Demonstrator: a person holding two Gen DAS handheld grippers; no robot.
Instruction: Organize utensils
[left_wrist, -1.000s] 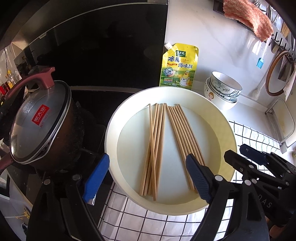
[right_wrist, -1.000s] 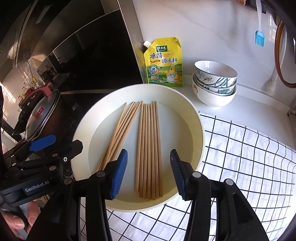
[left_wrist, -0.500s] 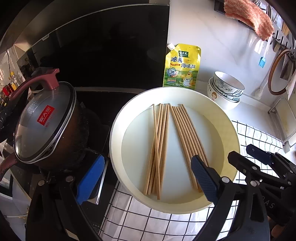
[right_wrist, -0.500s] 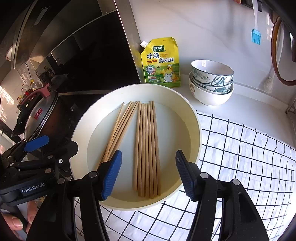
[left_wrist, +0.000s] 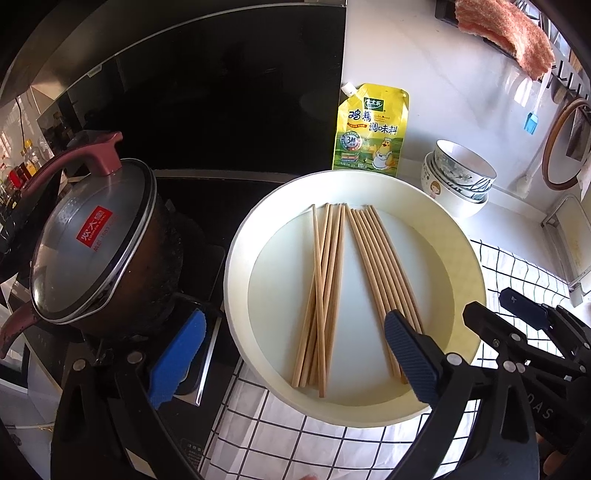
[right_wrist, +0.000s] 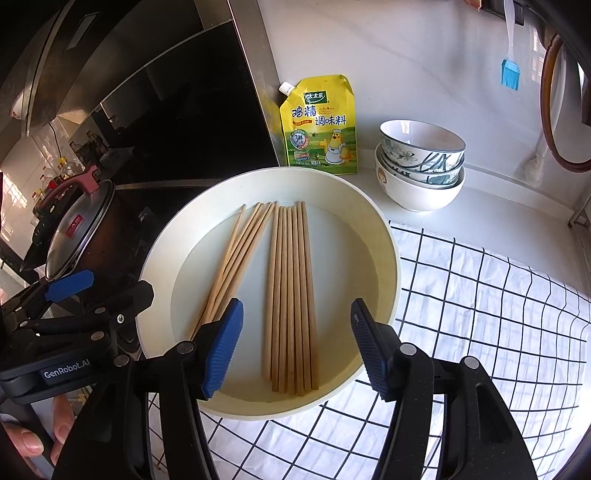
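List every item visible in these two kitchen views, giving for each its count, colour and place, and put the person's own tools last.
Chopsticks: two bundles, light wood; a tidy group to the right, a crossed group to its left, both inside the dish.
Dish: one, cream, shallow and round, partly on the cloth.
Cloth: one, white with black grid, under and right of the dish.
Seasoning pouch: one, yellow, against the wall behind the dish.
Bowls: one stack, white with blue-green pattern, right of the pouch.
Pot: one, dark with glass lid and dark red handles, on the stove at left.
Brush: one, blue head, hanging on the wall.
Left tongs: black with blue pads, open.
Right tongs: black with blue pads, open over the tidy bundle.
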